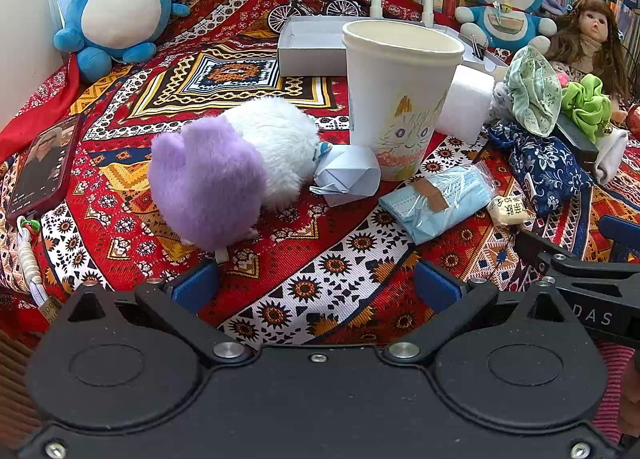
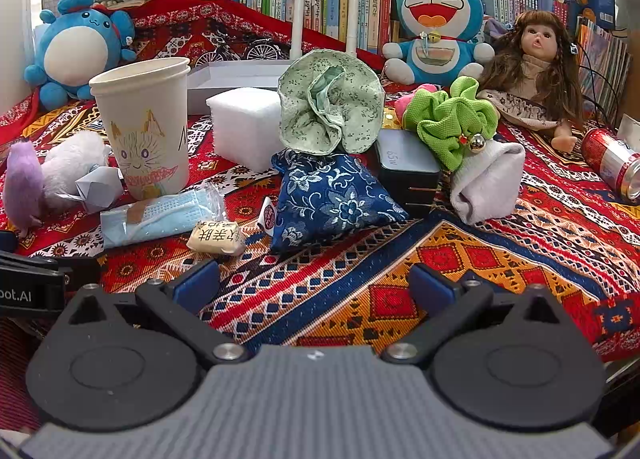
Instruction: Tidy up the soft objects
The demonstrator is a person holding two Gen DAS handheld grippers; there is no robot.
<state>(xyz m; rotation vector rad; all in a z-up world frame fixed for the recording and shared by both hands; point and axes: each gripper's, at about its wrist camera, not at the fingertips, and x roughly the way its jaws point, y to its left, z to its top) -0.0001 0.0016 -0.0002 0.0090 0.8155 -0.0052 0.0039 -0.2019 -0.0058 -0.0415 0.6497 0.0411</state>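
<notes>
Left gripper (image 1: pixel 316 287) spread and empty above the patterned worktop (image 1: pixel 320 259); the purple-and-white plush (image 1: pixel 232 163) lies just ahead, left of its centreline, touching a folded paper piece (image 1: pixel 348 175). Right gripper (image 2: pixel 314 283) likewise spread (nothing between its 2 fingers), the blue floral pouch (image 2: pixel 332 199) directly ahead, near.
</notes>
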